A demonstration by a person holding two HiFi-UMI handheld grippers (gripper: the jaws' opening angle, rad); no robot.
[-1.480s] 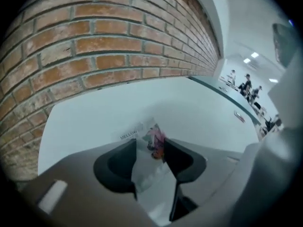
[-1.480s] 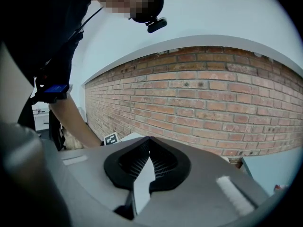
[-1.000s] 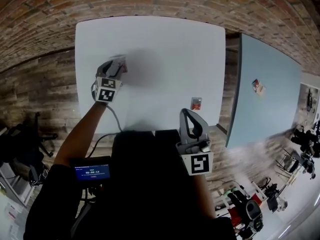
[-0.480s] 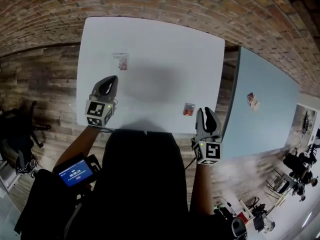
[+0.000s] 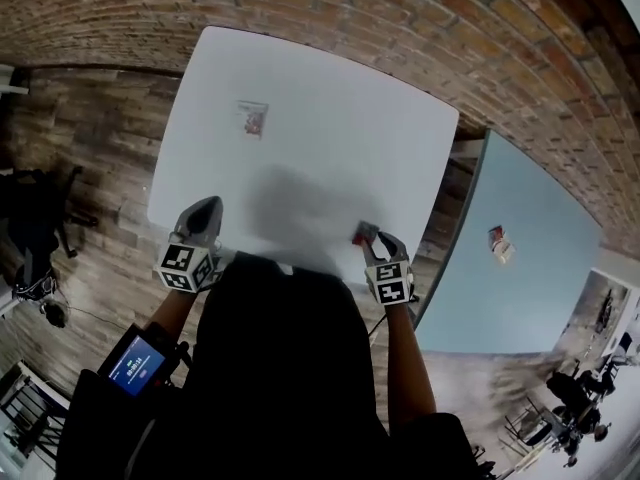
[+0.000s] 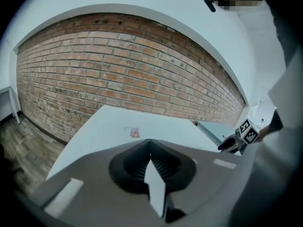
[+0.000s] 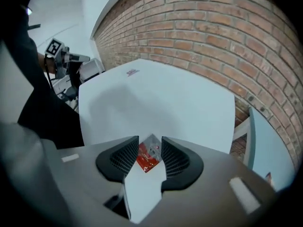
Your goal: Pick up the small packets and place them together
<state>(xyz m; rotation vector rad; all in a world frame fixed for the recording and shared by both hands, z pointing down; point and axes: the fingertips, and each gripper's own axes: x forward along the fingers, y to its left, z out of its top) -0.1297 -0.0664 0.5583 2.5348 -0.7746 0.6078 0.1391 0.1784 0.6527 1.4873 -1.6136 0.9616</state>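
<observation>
On the white table (image 5: 330, 108), a small pale packet with a red print (image 5: 252, 118) lies at the far left, also seen in the left gripper view (image 6: 134, 133) and the right gripper view (image 7: 132, 72). A red packet (image 5: 362, 233) lies near the front right edge. My right gripper (image 5: 375, 244) points down over it. Its jaws have just been opening and stand on either side of the red packet (image 7: 147, 155) without pressing it. My left gripper (image 5: 203, 211) is shut and empty, above the front left edge, far from the pale packet.
A blue table (image 5: 520, 268) stands to the right across a narrow gap, with another small packet (image 5: 498, 240) on it. A brick wall (image 6: 118, 79) runs behind the white table. Wooden floor (image 5: 90, 138) lies to the left.
My left gripper left the pale packet on the table, shut, and drew back to the front left edge. My right gripper came down onto the red packet and its jaws opened.
</observation>
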